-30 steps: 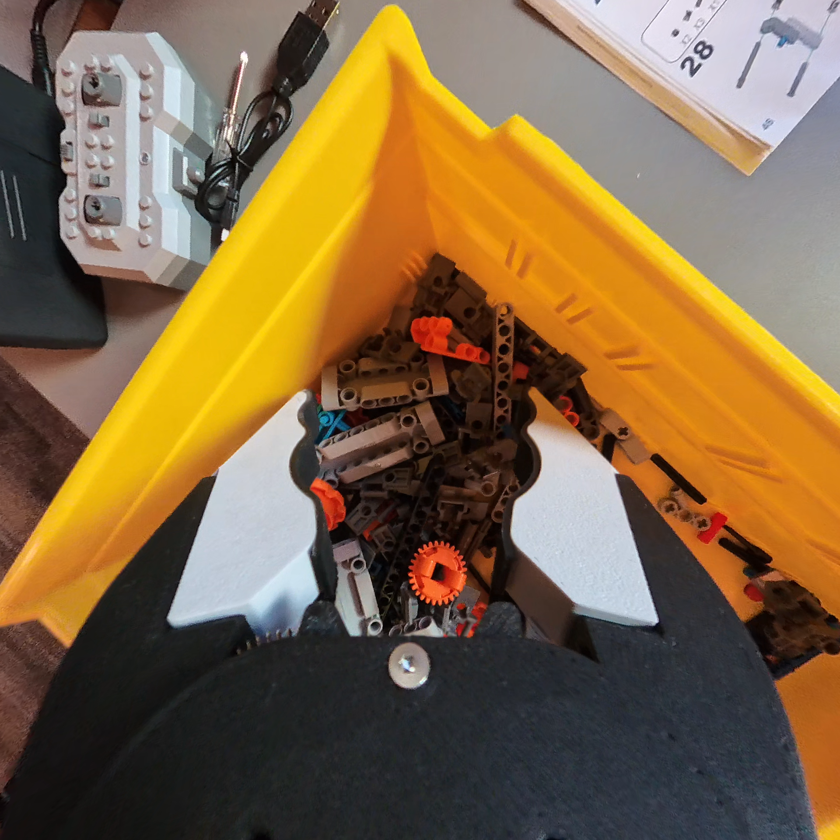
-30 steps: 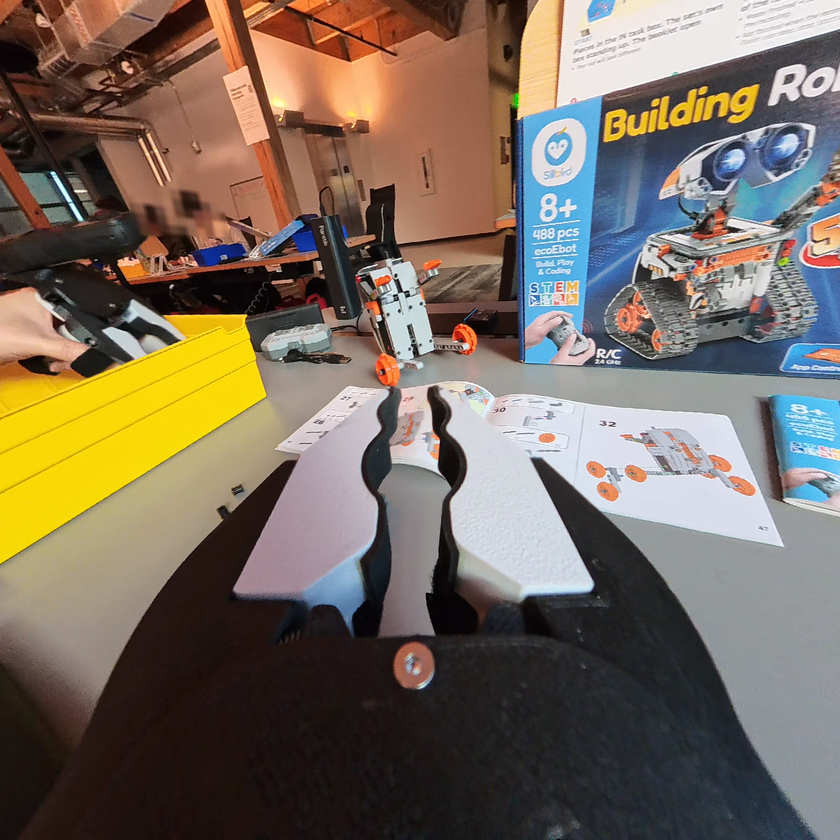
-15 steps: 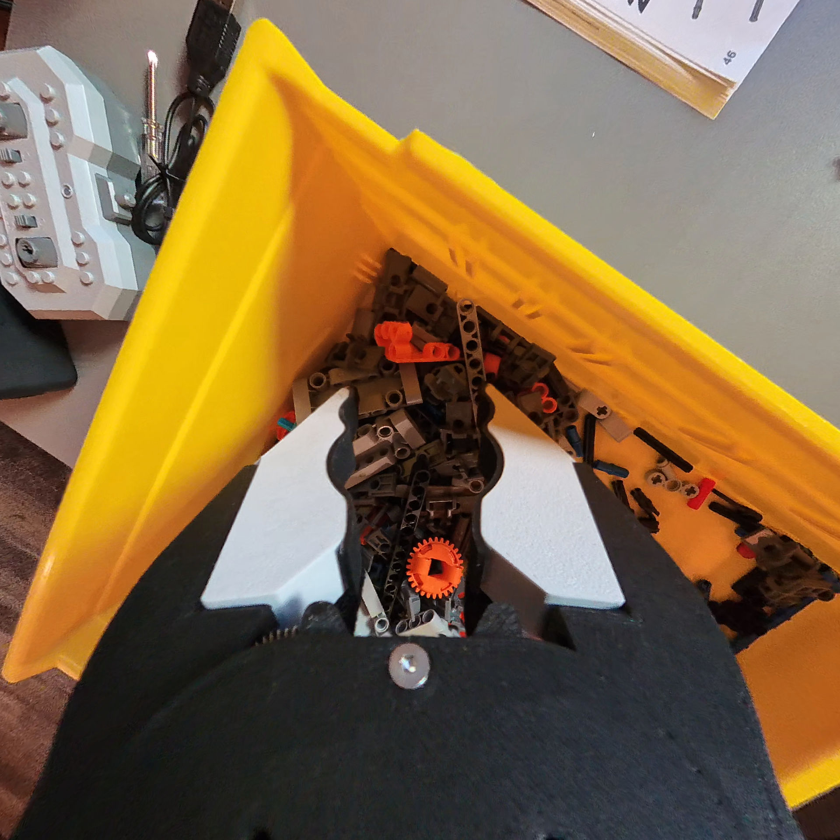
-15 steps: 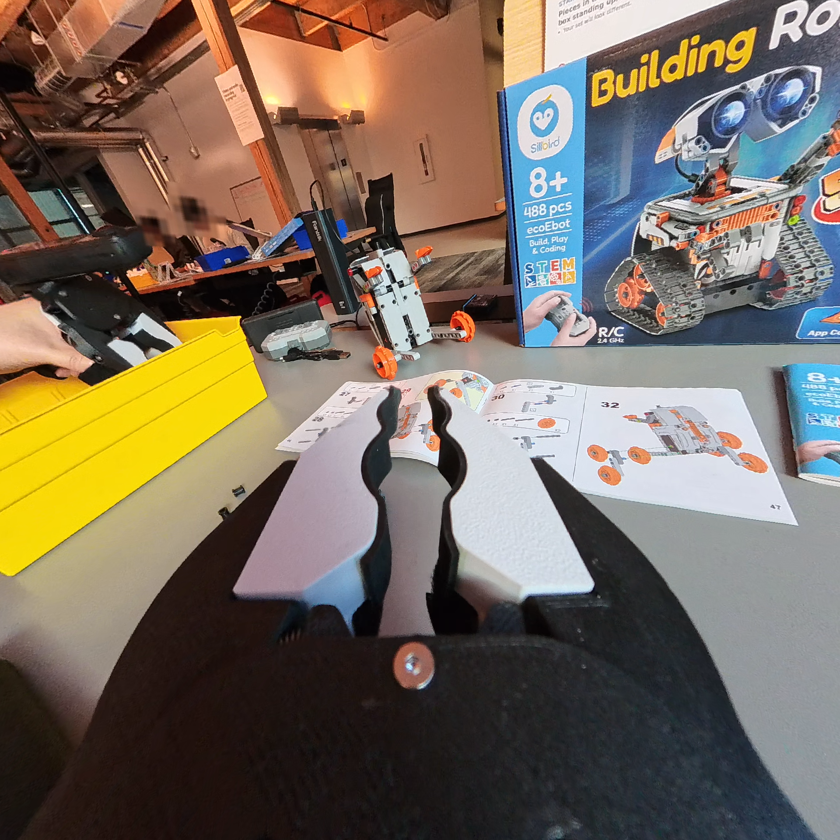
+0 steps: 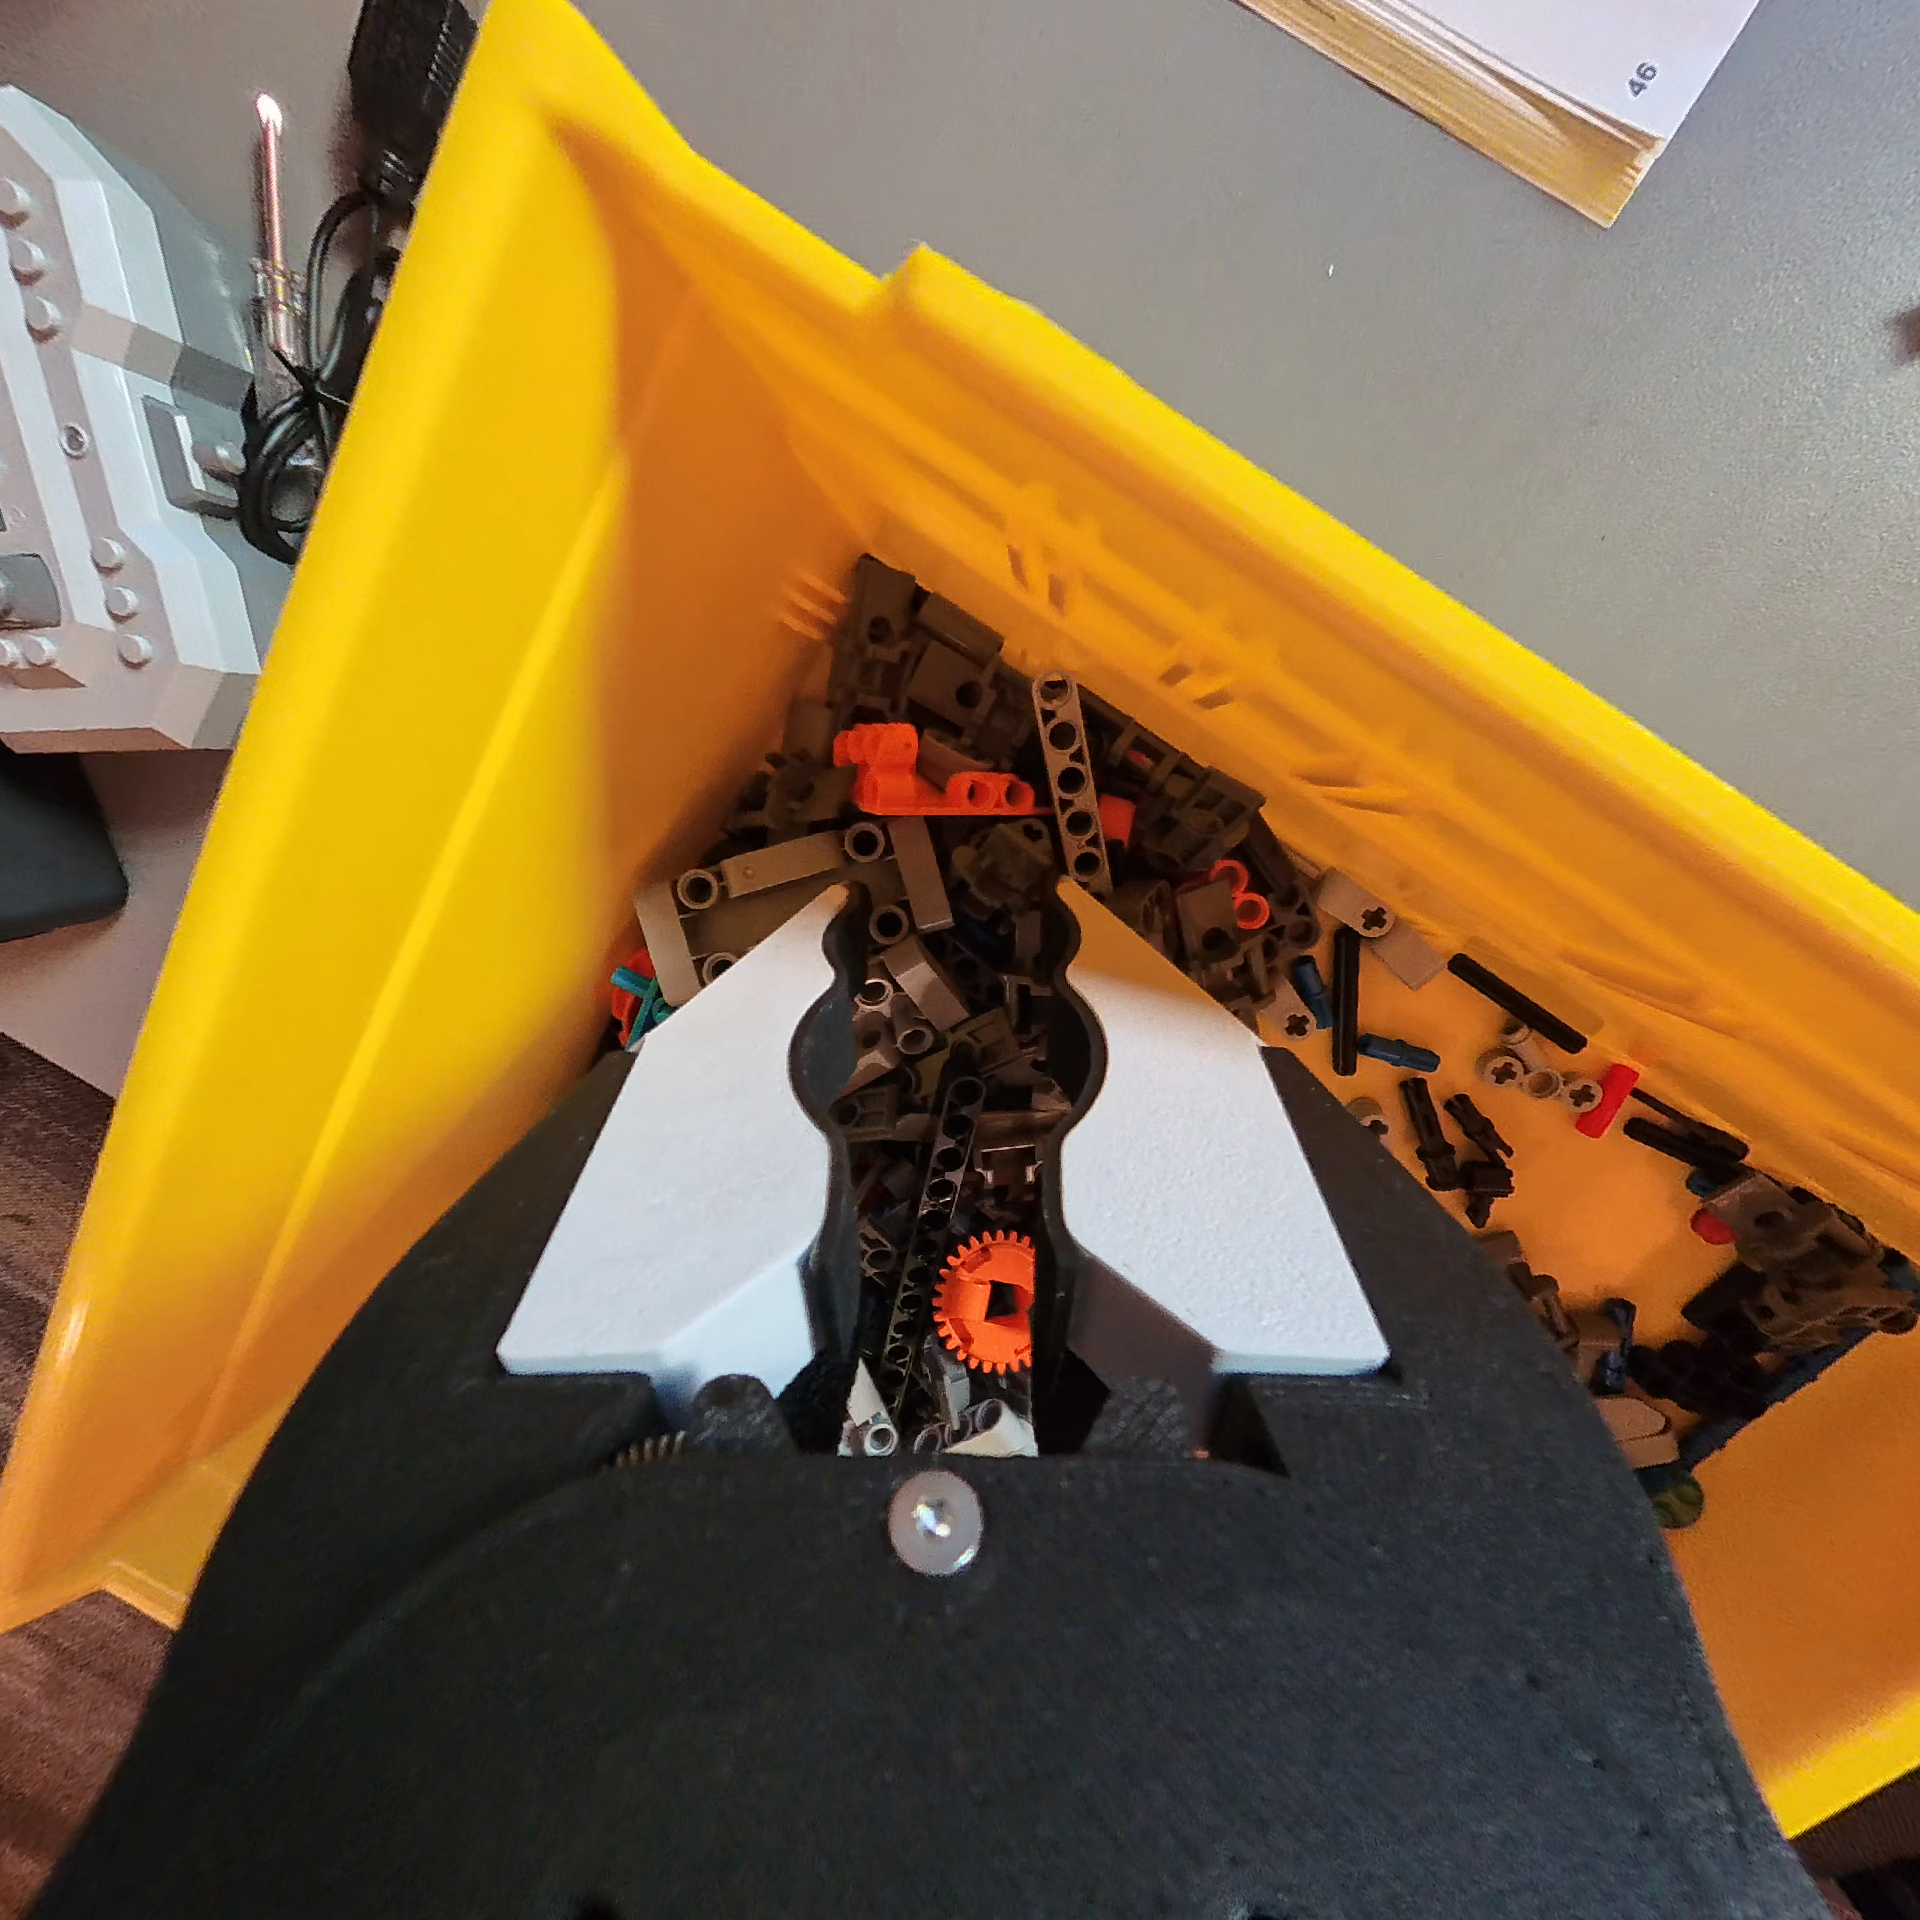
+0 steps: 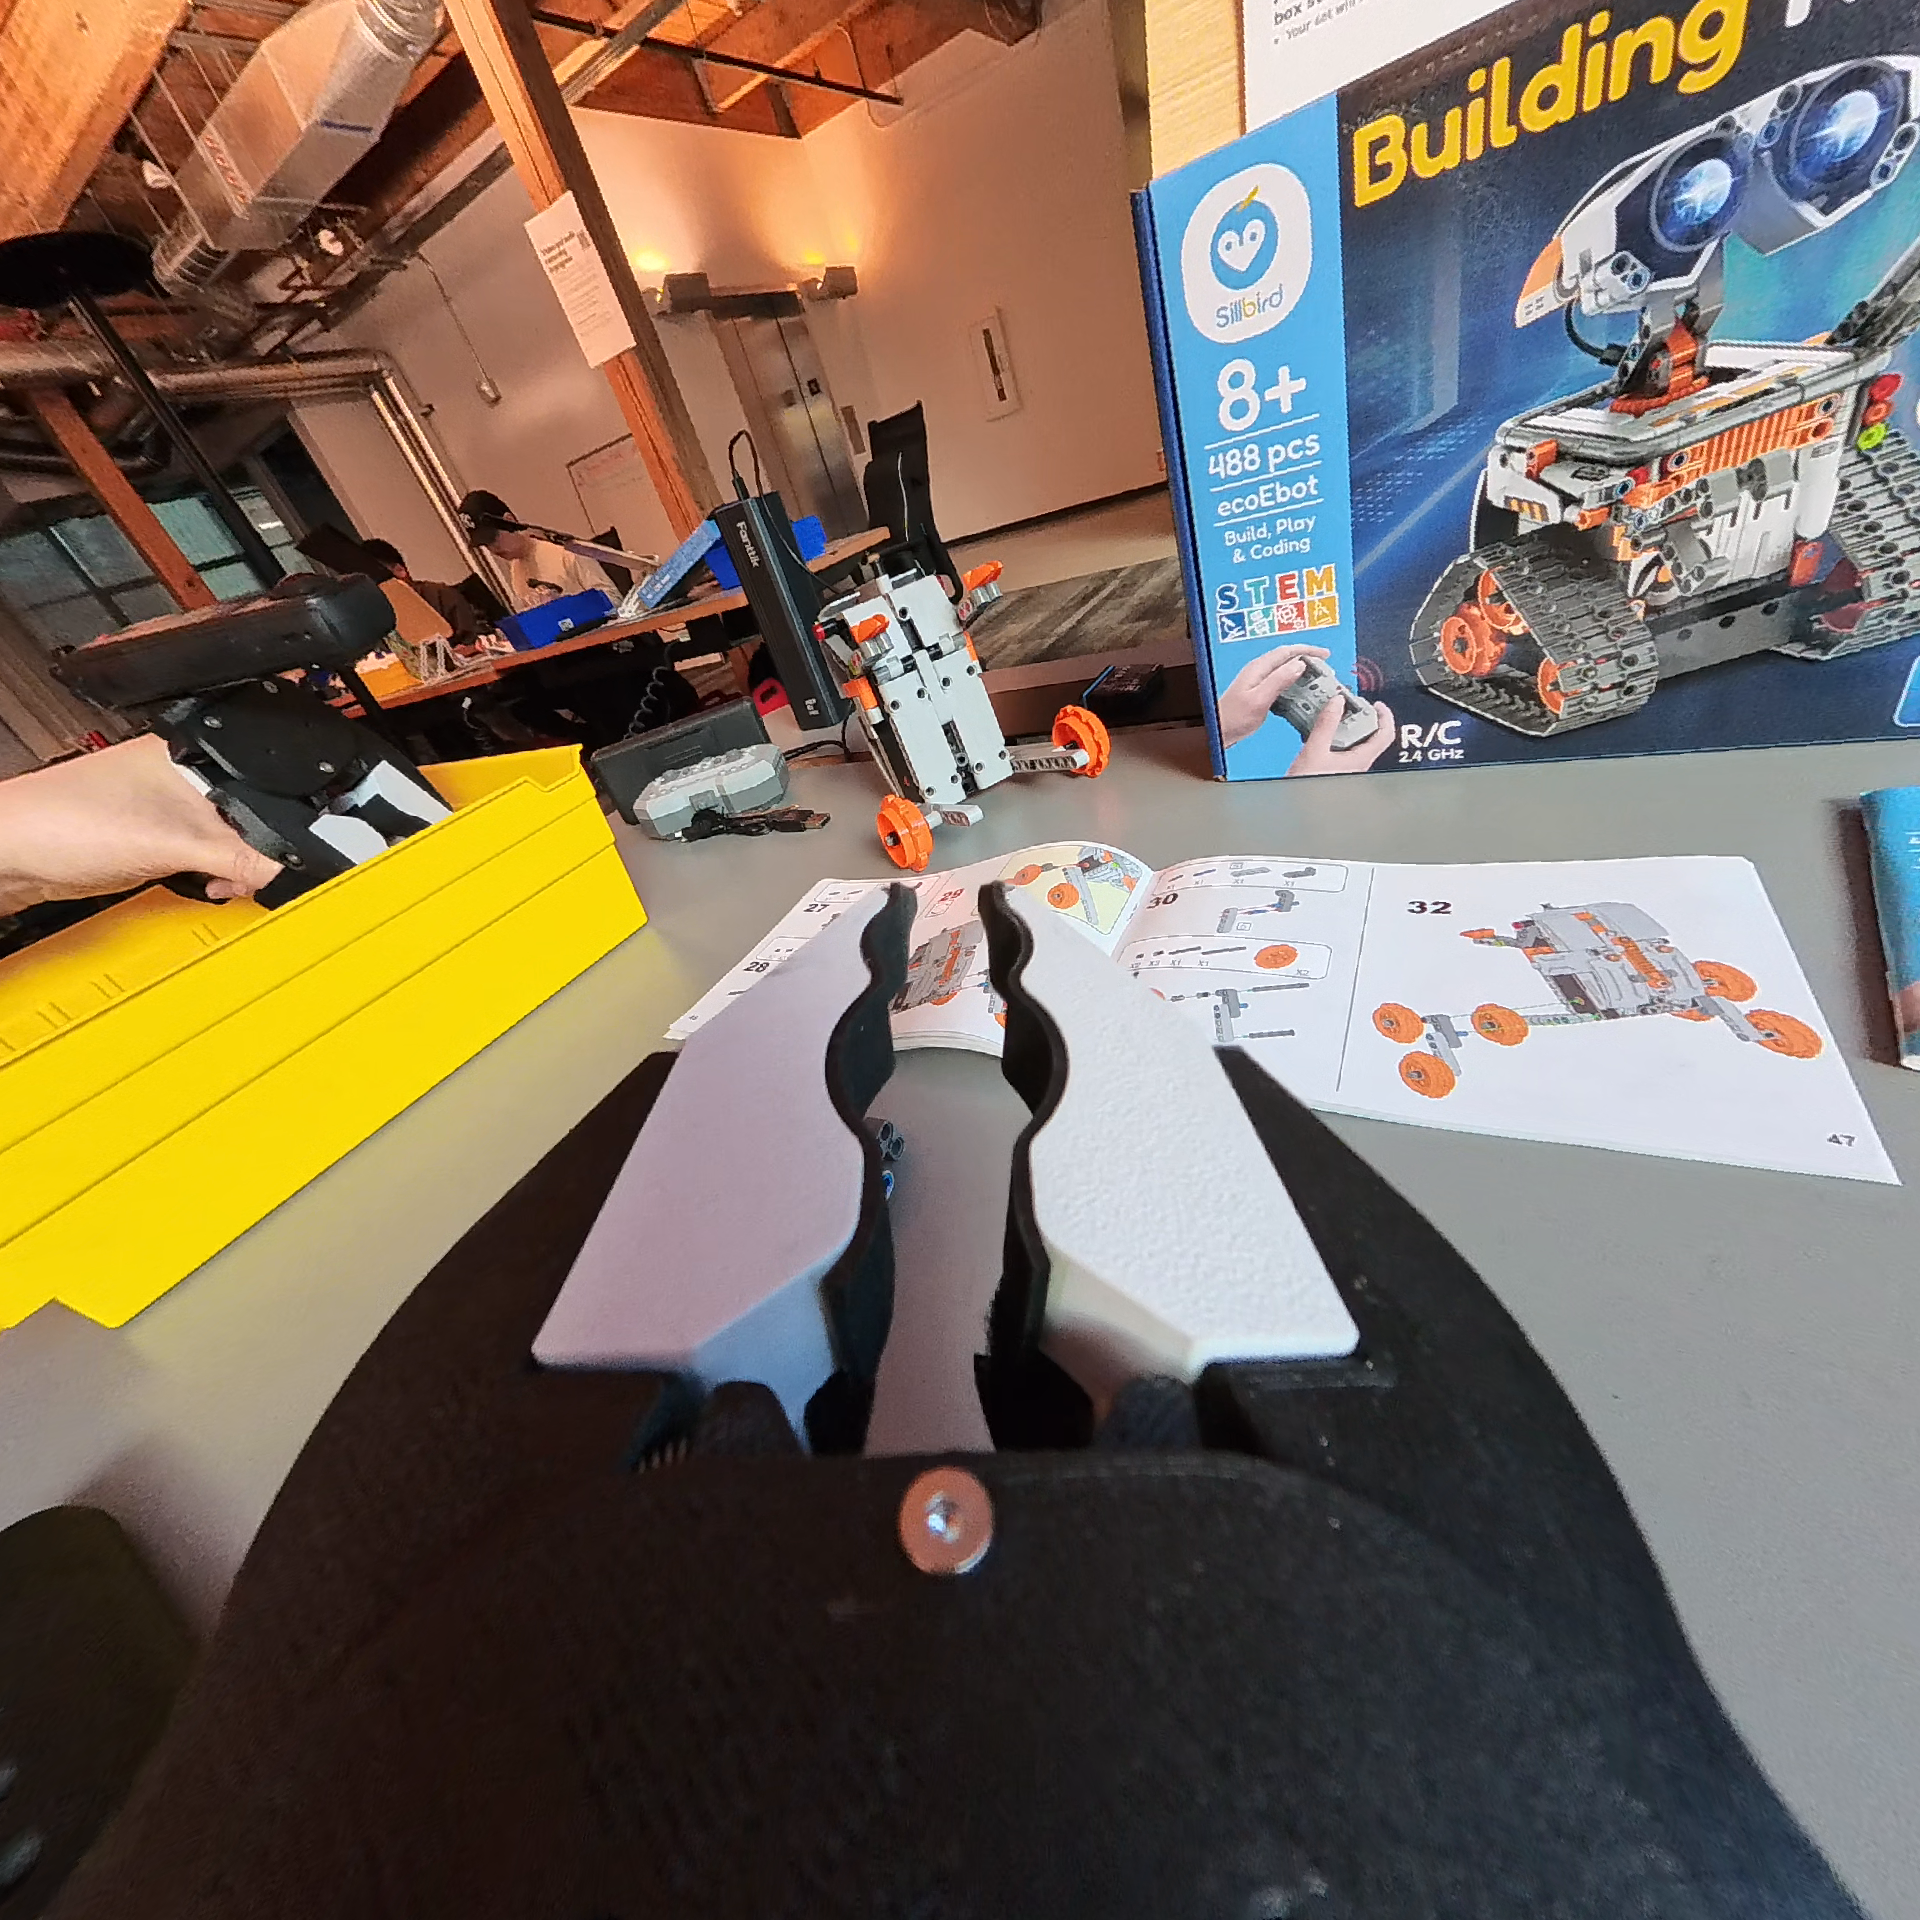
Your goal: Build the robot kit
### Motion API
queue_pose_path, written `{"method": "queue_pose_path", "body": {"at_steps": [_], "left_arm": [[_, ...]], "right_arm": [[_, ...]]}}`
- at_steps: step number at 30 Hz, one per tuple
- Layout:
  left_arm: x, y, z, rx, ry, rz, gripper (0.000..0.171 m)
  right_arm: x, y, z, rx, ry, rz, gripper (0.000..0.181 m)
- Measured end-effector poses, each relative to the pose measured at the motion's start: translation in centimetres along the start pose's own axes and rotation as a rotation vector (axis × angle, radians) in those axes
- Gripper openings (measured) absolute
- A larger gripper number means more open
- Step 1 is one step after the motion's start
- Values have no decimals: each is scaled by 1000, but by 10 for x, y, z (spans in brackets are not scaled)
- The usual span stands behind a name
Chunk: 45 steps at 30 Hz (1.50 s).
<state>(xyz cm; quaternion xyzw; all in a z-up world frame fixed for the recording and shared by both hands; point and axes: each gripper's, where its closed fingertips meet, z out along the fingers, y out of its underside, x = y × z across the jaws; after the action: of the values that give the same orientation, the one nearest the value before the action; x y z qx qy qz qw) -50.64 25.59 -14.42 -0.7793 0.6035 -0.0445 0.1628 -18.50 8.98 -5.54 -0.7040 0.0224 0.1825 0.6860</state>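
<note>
My left gripper (image 5: 954, 894) is inside a yellow bin (image 5: 499, 727), low over a pile of grey, black and orange building pieces (image 5: 977, 727) in its corner. Its jaws stand partly open and hold nothing. An orange gear (image 5: 987, 1304) and a long black beam (image 5: 935, 1195) lie between the fingers. In the right wrist view a hand (image 6: 104, 831) holds this gripper (image 6: 312, 800) in the bin (image 6: 312, 1018). My right gripper (image 6: 945, 899) hovers over the grey table, a narrow gap between its jaws, empty, pointing at an open instruction booklet (image 6: 1455, 987).
A grey brick-style battery box (image 5: 94, 468) and a black cable (image 5: 312, 395) lie left of the bin. A half-built robot (image 6: 935, 707), a big toy box (image 6: 1558, 416) and a blue leaflet (image 6: 1891, 914) stand beyond the booklet. Small loose pieces (image 6: 888, 1138) lie on the table. There is about 40 centimeters between the tips of the two grippers.
My left gripper's jaws have narrowed over the pile, and it has shifted a little within the bin corner. My right gripper has edged towards the booklet with its gap unchanged.
</note>
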Motion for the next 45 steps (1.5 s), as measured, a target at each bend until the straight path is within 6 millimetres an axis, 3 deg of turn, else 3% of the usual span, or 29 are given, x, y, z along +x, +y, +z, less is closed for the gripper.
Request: {"method": "queue_pose_path", "body": {"at_steps": [4,7,9,12,14,16,18,22,26,28,32,33,35,38,40,45], "left_arm": [[-2,0,-2,5,10,-2,29],[-2,-5,-9,41,29,-28,38],[2,-5,-14,63,50,-70,57],[18,1,-9,58,57,-160,108],[19,9,-5,29,-29,-127,112],[18,10,-3,43,-64,-125,104],[16,10,-4,68,-73,-95,76],[16,13,-2,58,-47,-90,66],[26,13,-1,47,6,-67,46],[44,22,-4,3,96,-63,22],[96,61,-26,-116,300,-24,12],[100,70,-32,-131,302,3,13],[80,66,-38,-56,169,15,32],[38,43,-50,106,26,-63,46],[11,38,-46,116,-53,-120,66],[-1,41,-8,16,-15,-206,77]], "right_arm": [[1,0,0,-1,0,7,13],[1,0,-1,2,-1,11,13],[1,0,-1,3,-2,16,13],[2,-1,-1,7,-3,26,13],[2,0,-1,4,-7,33,13],[2,0,0,2,-8,37,13],[1,1,0,-2,-10,38,13],[2,-1,-2,8,-6,41,13],[4,-1,-2,11,-9,60,13],[4,-1,-3,12,-11,68,13],[5,-4,-4,28,-11,80,13],[6,-3,-3,27,-14,85,13],[7,-2,0,18,-18,88,13],[5,1,3,-3,-28,84,13],[5,1,2,-2,-24,70,13],[5,-1,-2,13,-25,92,13]]}}
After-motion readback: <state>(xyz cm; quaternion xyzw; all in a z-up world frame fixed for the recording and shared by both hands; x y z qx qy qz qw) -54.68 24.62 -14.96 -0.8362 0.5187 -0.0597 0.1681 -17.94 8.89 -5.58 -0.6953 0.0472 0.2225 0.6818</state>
